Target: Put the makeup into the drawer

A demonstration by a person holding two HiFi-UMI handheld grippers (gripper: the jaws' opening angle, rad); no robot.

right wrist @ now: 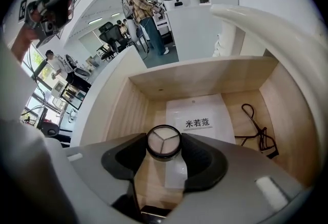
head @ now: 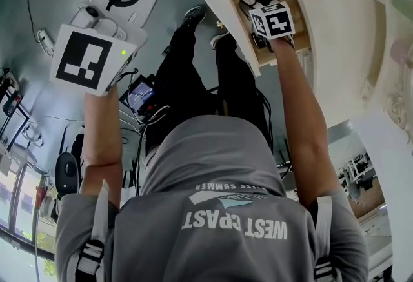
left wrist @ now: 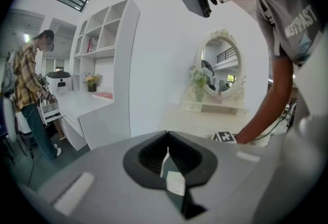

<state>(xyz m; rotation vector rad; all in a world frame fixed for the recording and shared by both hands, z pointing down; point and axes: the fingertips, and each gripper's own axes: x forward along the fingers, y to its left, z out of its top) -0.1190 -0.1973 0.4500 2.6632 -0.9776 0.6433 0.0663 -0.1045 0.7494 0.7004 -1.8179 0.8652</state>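
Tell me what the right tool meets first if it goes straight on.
Probably the white packet on the drawer floor: the right tool, shut on the round compact, points down into the open drawer at it. Depth is unclear.

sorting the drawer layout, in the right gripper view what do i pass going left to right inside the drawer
drawer's left wall → round compact held in the right tool → white labelled packet → black cord → drawer's right wall
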